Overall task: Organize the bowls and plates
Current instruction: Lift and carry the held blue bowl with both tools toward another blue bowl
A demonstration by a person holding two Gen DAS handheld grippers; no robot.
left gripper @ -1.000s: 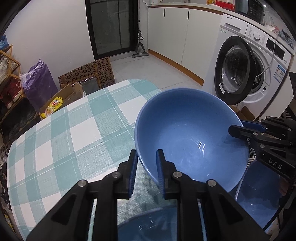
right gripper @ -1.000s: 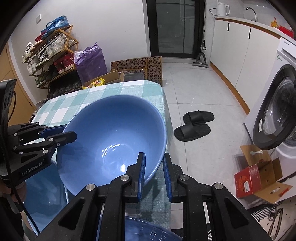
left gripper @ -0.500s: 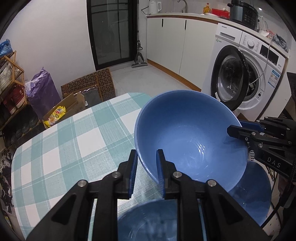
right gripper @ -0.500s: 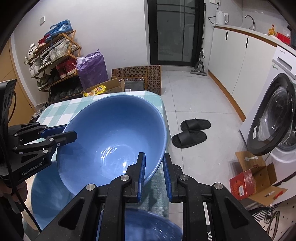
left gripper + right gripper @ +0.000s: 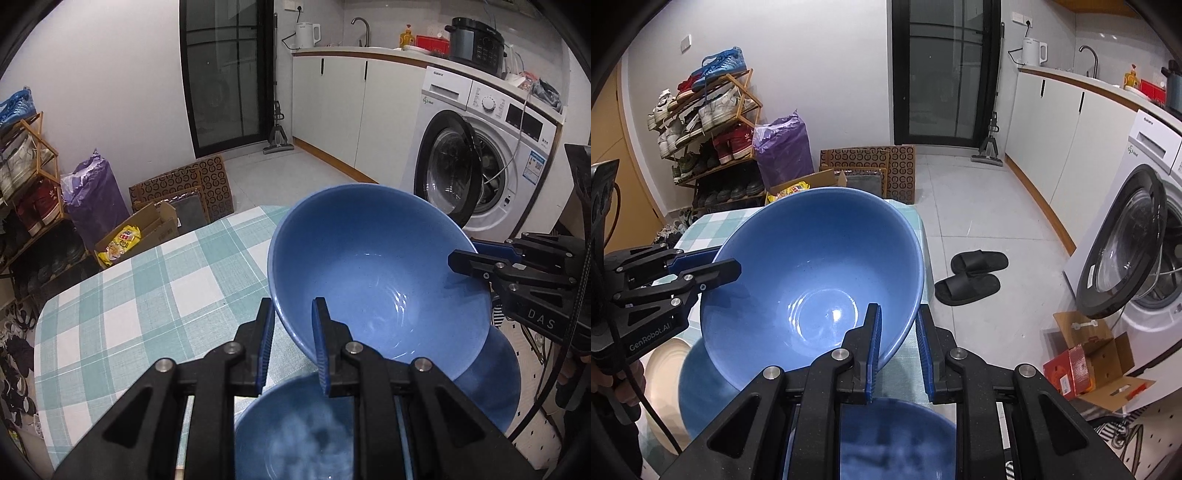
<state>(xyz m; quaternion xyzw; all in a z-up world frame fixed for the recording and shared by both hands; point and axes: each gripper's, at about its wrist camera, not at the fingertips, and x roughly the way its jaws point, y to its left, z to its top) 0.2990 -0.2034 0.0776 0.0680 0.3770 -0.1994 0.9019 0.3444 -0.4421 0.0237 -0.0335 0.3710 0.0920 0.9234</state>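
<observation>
The large blue bowl (image 5: 380,280) was held clear of the worktop (image 5: 147,288), tilted, gripped at opposite sides of its rim. The left gripper (image 5: 291,332) had its jaws pinching the near rim wall, one jaw inside and one outside. The right gripper (image 5: 897,339) had its jaws pinching the opposite rim in the same manner. Directly under the raised bowl lay a second blue bowl (image 5: 495,384), and a third blue bowl (image 5: 310,432) sat nearer the camera, partly hidden behind the gripper bodies. A cream plate (image 5: 665,380) lay just beside the lower bowl in the right wrist view. The worktop carried a teal-and-white checked cloth. Beyond it were a tiled floor (image 5: 979,206), a washing machine (image 5: 480,162) with its door open, a shoe rack (image 5: 701,122) and black slippers (image 5: 971,277)
</observation>
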